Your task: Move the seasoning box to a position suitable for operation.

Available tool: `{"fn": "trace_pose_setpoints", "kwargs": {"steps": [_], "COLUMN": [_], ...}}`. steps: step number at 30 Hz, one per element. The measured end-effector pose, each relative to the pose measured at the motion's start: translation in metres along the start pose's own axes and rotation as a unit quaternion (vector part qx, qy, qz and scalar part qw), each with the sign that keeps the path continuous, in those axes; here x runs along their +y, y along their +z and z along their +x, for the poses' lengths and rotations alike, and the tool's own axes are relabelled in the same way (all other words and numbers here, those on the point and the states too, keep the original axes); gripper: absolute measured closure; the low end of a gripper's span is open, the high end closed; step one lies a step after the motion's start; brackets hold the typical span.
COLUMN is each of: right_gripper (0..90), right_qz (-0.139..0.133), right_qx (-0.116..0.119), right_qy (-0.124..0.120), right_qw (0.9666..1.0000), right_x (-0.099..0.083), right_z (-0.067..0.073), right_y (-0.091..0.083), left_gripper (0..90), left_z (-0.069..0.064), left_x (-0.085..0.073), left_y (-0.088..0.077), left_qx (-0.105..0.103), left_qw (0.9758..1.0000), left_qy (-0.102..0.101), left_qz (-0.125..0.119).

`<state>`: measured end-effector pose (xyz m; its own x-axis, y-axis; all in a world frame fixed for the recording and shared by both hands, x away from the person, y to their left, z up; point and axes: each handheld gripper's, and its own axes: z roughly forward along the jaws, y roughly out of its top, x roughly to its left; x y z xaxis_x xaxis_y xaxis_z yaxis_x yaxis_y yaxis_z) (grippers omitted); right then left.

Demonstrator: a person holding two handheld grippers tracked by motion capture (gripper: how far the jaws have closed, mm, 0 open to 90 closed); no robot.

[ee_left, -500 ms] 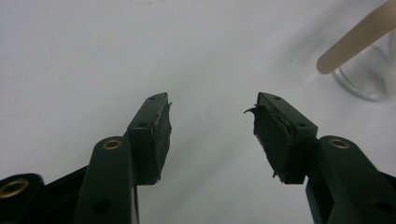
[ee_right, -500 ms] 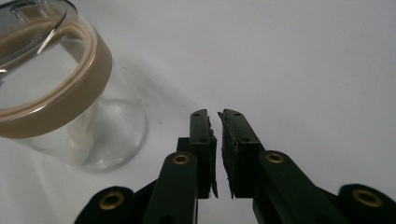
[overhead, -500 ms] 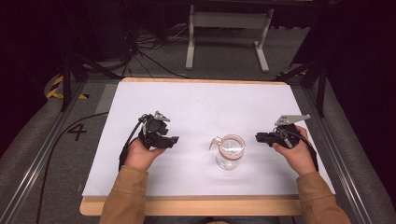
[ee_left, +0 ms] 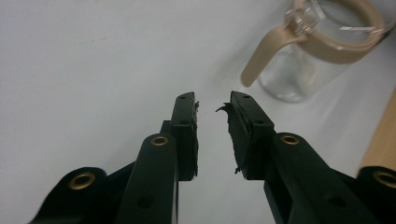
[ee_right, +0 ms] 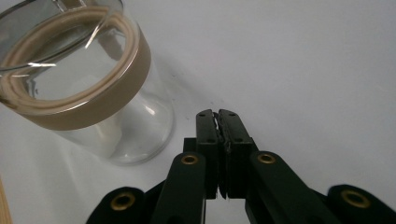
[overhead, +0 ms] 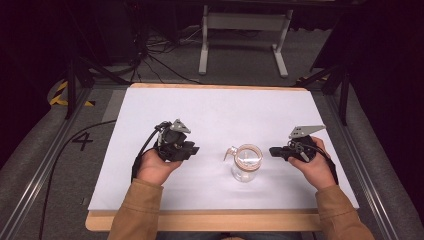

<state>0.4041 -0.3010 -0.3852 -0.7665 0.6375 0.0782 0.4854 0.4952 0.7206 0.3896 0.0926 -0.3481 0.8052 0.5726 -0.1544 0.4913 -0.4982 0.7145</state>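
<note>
A clear glass jar (overhead: 246,162) with a tan collar and a tan clasp lever stands upright on the white mat (overhead: 210,110), near the front middle. My left gripper (overhead: 192,149) rests left of it, pointing toward it. In the left gripper view the jaws of this gripper (ee_left: 212,100) stand a little apart with nothing between them, and the jar (ee_left: 322,51) lies ahead to the upper right. My right gripper (overhead: 272,151) sits just right of the jar. In the right gripper view its jaws (ee_right: 217,113) are pressed together and empty, beside the jar (ee_right: 79,88).
The mat covers a wooden table whose front edge (overhead: 200,220) runs along the bottom. Metal rails (overhead: 372,185) flank the table. A white stand (overhead: 242,37) and cables (overhead: 165,55) lie on the floor beyond the far edge.
</note>
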Motion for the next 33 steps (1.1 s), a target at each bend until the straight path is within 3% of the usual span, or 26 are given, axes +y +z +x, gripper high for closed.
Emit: {"fn": "trace_pose_setpoints", "kwargs": {"steps": [1, 2, 4, 5, 14, 18, 23, 33], "right_gripper": [88.3, 87.9, 87.6, 87.5, 87.9, 87.6, 86.9, 86.6], "right_qz": [0.001, 0.002, 0.005, 0.005, 0.01, 0.01, 0.012, 0.016], "right_qx": [0.005, 0.01, 0.014, 0.016, 0.024, 0.026, 0.038, 0.041], "right_qy": [-0.002, -0.006, -0.011, -0.011, -0.009, -0.007, -0.004, 0.0], "right_qw": [1.0, 0.9999, 0.9998, 0.9998, 0.9996, 0.9996, 0.9992, 0.999], "right_x": [0.001, 0.002, 0.003, 0.003, 0.001, -0.001, -0.004, -0.006], "right_z": [0.003, 0.005, 0.008, 0.008, 0.011, 0.011, 0.011, 0.012], "right_y": [0.002, 0.003, 0.005, 0.006, 0.008, 0.006, 0.006, 0.005], "left_gripper": [81.4, 86.8, 89.3, 89.4, 89.7, 89.7, 89.7, 89.7], "left_z": [-0.007, -0.011, -0.014, -0.018, -0.026, -0.029, -0.029, -0.031], "left_x": [0.001, 0.002, 0.003, 0.004, 0.002, 0.002, 0.001, 0.002], "left_y": [0.008, 0.015, 0.021, 0.032, 0.059, 0.074, 0.085, 0.09], "left_qx": [-0.013, -0.02, -0.024, -0.028, -0.025, -0.011, 0.003, 0.009], "left_qw": [0.9998, 0.9995, 0.9993, 0.9992, 0.9993, 0.9993, 0.9994, 0.9988], "left_qy": [0.014, 0.024, 0.026, 0.027, 0.026, 0.029, 0.015, 0.023], "left_qz": [0.003, 0.01, 0.012, 0.013, 0.008, 0.018, 0.031, 0.041]}}
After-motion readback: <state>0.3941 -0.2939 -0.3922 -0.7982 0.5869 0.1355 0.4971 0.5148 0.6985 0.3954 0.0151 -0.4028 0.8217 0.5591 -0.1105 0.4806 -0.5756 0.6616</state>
